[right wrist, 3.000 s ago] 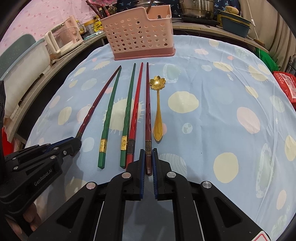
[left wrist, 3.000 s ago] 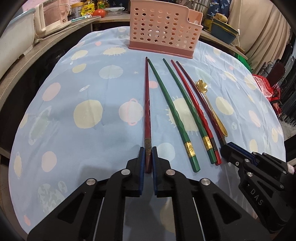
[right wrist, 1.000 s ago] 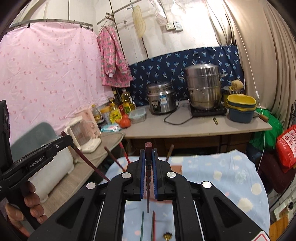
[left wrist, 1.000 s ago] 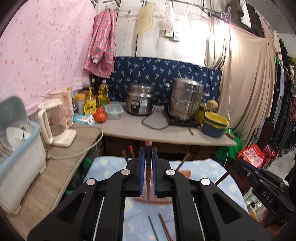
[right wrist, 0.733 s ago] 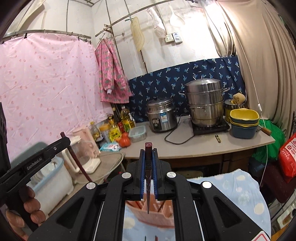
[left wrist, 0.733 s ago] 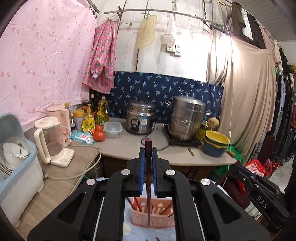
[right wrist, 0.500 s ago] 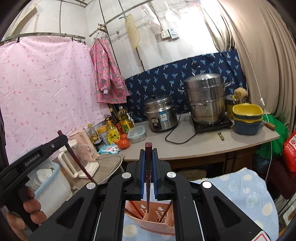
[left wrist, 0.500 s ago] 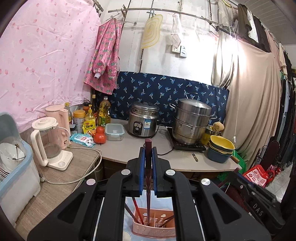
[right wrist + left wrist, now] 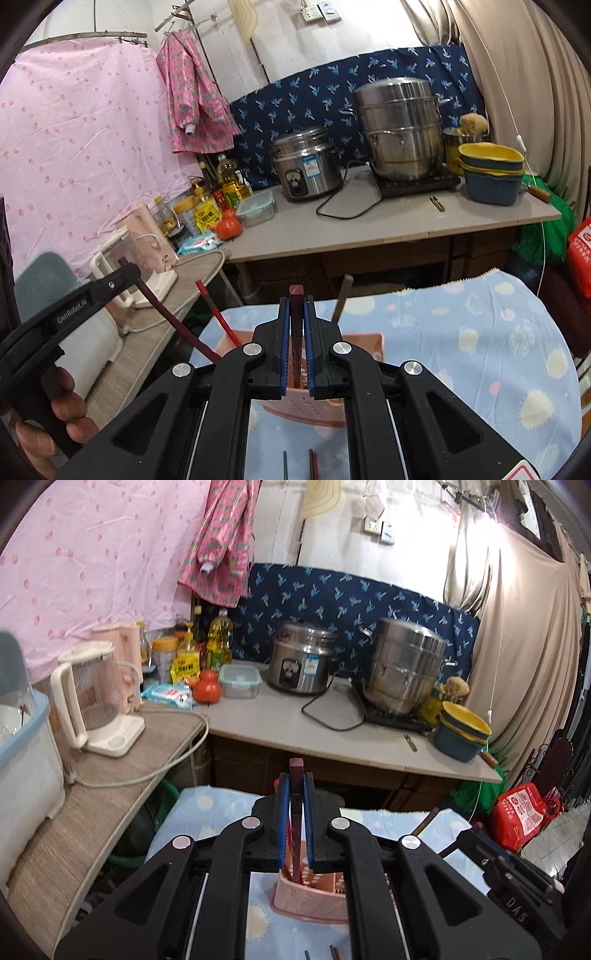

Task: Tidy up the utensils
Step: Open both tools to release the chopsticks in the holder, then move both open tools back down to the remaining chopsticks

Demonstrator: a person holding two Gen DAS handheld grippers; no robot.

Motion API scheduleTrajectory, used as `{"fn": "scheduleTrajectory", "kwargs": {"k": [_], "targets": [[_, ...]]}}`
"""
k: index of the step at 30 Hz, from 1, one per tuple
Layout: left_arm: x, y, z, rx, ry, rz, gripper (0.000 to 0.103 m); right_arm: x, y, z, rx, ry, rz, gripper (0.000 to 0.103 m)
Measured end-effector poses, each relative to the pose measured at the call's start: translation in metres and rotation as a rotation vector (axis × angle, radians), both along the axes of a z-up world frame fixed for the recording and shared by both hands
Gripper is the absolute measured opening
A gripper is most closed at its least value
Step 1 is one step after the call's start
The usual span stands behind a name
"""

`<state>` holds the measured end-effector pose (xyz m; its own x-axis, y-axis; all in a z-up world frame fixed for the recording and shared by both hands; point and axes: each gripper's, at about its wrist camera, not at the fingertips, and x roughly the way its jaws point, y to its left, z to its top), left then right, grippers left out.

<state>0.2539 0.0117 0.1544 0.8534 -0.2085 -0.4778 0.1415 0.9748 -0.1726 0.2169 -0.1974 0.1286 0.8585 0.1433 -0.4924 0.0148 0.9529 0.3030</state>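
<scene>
My left gripper (image 9: 295, 781) is shut on a dark red chopstick (image 9: 296, 765) held upright. Its lower end drops into the pink perforated basket (image 9: 314, 904) on the blue patterned cloth. My right gripper (image 9: 296, 306) is shut on a maroon chopstick (image 9: 296, 291), also upright over the basket (image 9: 365, 339). In the right wrist view the left gripper (image 9: 127, 275) sits at the left, and its chopstick (image 9: 177, 325) slants down to the basket's left corner. A red chopstick (image 9: 212, 304) and a brown stick (image 9: 341, 297) stand in the basket. A green chopstick (image 9: 285, 465) and a red one (image 9: 313, 466) lie on the cloth.
Behind the table, a counter (image 9: 314, 734) carries a rice cooker (image 9: 301, 661), a steel steamer pot (image 9: 404, 664) and stacked bowls (image 9: 461, 731). A kettle (image 9: 92, 701) stands on the side shelf at the left. A red bag (image 9: 521, 814) sits at the right. A hand (image 9: 55, 417) grips the left tool.
Both grippers have sunk and moved forward toward the basket. The basket now sits right below the pads, with the chopsticks' lower ends reaching down into it. Both grips are unchanged.
</scene>
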Motion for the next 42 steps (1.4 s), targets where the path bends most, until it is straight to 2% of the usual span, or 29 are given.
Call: {"fn": "scheduleTrajectory", "kwargs": {"k": [6, 9, 10, 13, 14, 22, 33, 42], "targets": [[-0.003, 0.007, -0.023, -0.004, 0.054, 0.011, 0.007, -0.008, -0.006, -0.014, 0.003, 0.021, -0.017, 0.008], [-0.008, 0.011, -0.028, -0.009, 0.061, 0.026, 0.008, -0.014, -0.009, -0.014, 0.007, 0.019, -0.033, 0.013], [-0.01, 0.011, -0.029, -0.009, 0.064, 0.028, 0.012, -0.017, -0.01, -0.015, 0.004, 0.017, -0.04, 0.016], [-0.018, 0.013, -0.033, -0.005, 0.064, 0.05, 0.041, -0.027, -0.013, -0.015, 0.003, 0.005, -0.056, 0.03], [-0.021, 0.013, -0.034, -0.004, 0.062, 0.06, 0.045, -0.03, -0.014, -0.016, 0.005, 0.003, -0.059, 0.03], [-0.048, 0.009, -0.045, 0.013, 0.079, 0.053, 0.05, -0.057, -0.011, -0.025, 0.002, 0.02, -0.045, 0.032], [-0.089, -0.006, -0.058, 0.076, 0.108, 0.054, 0.05, -0.095, 0.007, -0.043, 0.005, 0.061, 0.006, 0.032], [-0.115, -0.008, -0.063, 0.084, 0.142, 0.047, 0.05, -0.127, 0.021, -0.049, -0.034, 0.068, 0.033, 0.032]]}}
